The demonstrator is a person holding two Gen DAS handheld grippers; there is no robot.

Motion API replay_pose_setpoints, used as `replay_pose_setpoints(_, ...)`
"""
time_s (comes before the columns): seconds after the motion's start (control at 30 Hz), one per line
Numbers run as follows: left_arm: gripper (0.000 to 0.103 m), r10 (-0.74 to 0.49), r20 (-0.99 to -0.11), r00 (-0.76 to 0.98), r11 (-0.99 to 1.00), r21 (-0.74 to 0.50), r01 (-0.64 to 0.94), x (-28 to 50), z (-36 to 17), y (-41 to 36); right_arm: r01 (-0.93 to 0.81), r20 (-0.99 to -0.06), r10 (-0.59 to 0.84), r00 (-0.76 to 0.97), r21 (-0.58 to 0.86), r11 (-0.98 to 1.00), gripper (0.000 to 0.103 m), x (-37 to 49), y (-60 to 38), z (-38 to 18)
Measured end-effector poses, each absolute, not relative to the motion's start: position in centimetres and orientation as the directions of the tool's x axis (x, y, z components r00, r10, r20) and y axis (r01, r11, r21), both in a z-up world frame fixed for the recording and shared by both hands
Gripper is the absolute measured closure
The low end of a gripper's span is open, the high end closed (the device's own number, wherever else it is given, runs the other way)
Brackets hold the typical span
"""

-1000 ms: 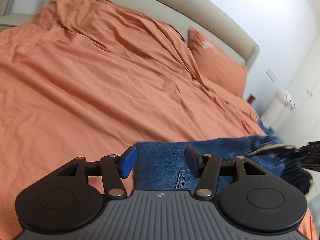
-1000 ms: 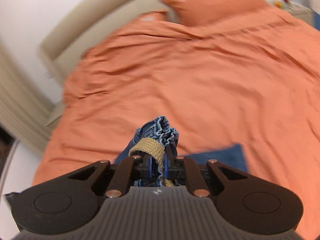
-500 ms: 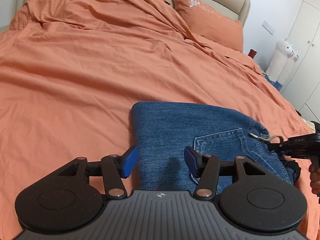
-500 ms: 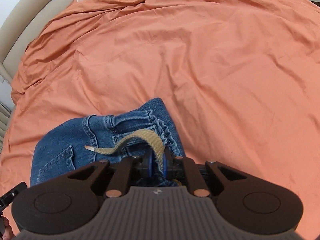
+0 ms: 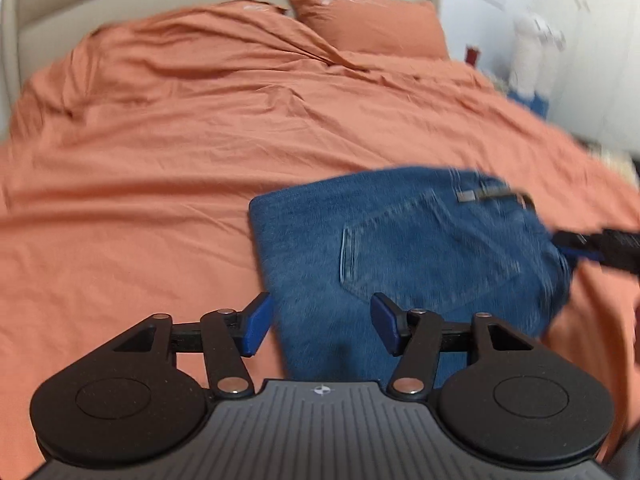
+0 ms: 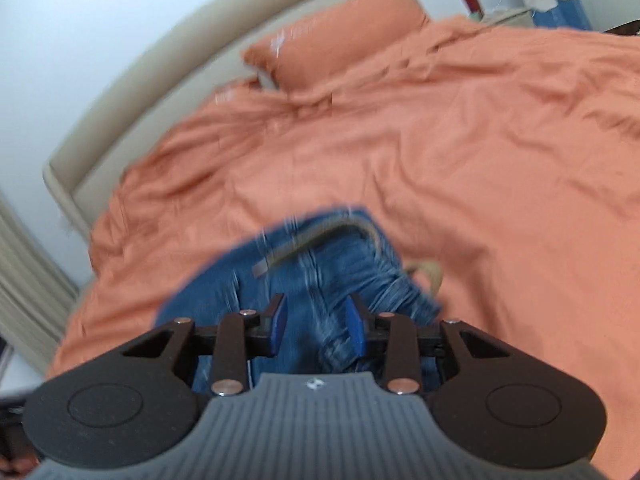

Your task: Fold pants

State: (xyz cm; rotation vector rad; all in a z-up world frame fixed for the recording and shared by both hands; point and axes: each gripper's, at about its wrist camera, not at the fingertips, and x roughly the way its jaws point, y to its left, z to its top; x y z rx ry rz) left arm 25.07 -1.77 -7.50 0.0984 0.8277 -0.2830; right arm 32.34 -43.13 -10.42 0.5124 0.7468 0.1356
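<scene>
2 layers of soft, heavy denim, the folded jeans (image 5: 404, 248) lie on the bed (image 5: 168, 152), best pinched at the thick waistband, with left hand-held gripper (image 5: 320, 326) and right hand-held gripper (image 6: 316, 328) both opening, empty.

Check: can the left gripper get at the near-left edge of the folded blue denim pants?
Probably yes. The left gripper, opening and holding nothing, hovers just above that edge of the folded blue denim pants; nothing lies between.
</scene>
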Motion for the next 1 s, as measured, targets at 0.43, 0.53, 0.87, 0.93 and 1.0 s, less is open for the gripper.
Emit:
replay_pose_setpoints(0.43, 0.038, 0.026, -0.857, 0.514, 0.855, 0.286, 0.433, 19.6, -13.1, -8.0, 0.105, -0.678, 0.296, 0.673, 0.484, 0.869, 0.082, 34.3, -43.1, -12.9)
replay_pose_setpoints(0.53, 0.075, 0.076, -0.859, 0.507, 0.833, 0.333, 0.441, 19.6, -13.4, -8.3, 0.099, -0.677, 0.301, 0.671, 0.485, 0.869, 0.082, 34.1, -43.2, -12.9)
replay_pose_setpoints(0.87, 0.092, 0.158, -0.873, 0.462, 0.763, 0.404, 0.504, 18.9, -15.6, -8.6, 0.109, -0.713, 0.295, 0.637, 0.462, 0.88, 0.096, 34.1, -43.7, -13.3)
replay_pose_setpoints(0.93, 0.092, 0.164, -0.883, 0.44, 0.795, 0.382, 0.471, 19.6, -16.6, -8.4, 0.097, -0.717, 0.311, 0.624, 0.467, 0.879, 0.096, 34.1, -43.9, -13.7)
replay_pose_setpoints(1.0, 0.092, 0.167, -0.89, 0.425, 0.825, 0.362, 0.433, 20.2, -16.8, -8.3, 0.065, -0.721, 0.324, 0.612, 0.454, 0.889, 0.097, 34.2, -44.1, -14.0)
